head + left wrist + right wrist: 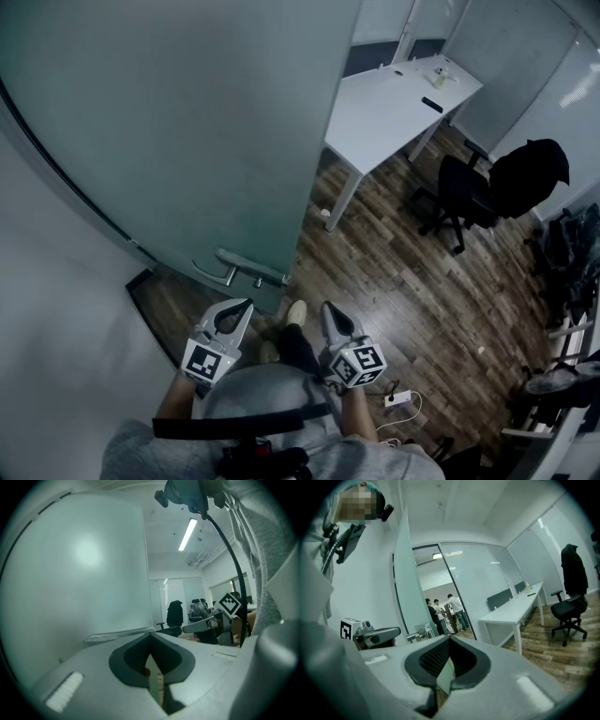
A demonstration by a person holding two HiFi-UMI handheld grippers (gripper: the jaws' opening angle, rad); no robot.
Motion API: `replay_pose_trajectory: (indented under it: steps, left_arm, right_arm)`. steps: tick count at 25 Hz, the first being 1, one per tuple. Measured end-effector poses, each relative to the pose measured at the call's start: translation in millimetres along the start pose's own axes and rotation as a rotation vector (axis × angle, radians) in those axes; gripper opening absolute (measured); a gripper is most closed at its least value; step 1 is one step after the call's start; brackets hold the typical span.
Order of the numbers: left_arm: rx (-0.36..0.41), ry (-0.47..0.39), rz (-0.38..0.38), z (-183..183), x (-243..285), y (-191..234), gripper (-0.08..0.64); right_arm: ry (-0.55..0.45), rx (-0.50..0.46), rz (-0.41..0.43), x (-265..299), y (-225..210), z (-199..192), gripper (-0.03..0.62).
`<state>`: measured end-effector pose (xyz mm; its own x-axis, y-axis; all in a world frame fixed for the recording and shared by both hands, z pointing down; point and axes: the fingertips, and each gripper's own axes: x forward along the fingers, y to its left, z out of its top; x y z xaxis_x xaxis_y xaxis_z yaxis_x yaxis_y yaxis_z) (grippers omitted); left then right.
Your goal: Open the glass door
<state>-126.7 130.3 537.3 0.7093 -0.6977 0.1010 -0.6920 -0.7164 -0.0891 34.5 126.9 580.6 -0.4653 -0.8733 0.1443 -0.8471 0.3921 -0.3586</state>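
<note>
The frosted glass door [187,122] fills the upper left of the head view, with its metal lever handle [225,267] low on its near edge. My left gripper [247,303] is shut and empty, its tip just below and short of the handle. Beside it, my right gripper [327,307] is also shut with nothing held. In the left gripper view the door [79,573] looms close and the handle [117,636] lies just beyond the shut left gripper [151,633]. The right gripper view shows the door [405,573] edge-on, left of the right gripper [450,637].
A white desk [394,103] stands at the back right on the wooden floor. A black office chair [459,197] with a dark jacket [530,169] is right of it. A power strip [398,398] lies by my feet. People [440,611] stand beyond the doorway.
</note>
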Motion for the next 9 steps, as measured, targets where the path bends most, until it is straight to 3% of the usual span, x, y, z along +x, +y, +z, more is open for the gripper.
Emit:
replay_pose_trajectory:
  steps: [9]
  left_arm:
    - [0.008,0.0,-0.004,6.4,1.0,-3.9,0.003]
  right_arm:
    - [0.007,0.002,0.002,-0.5,-1.2,-1.4,0.0]
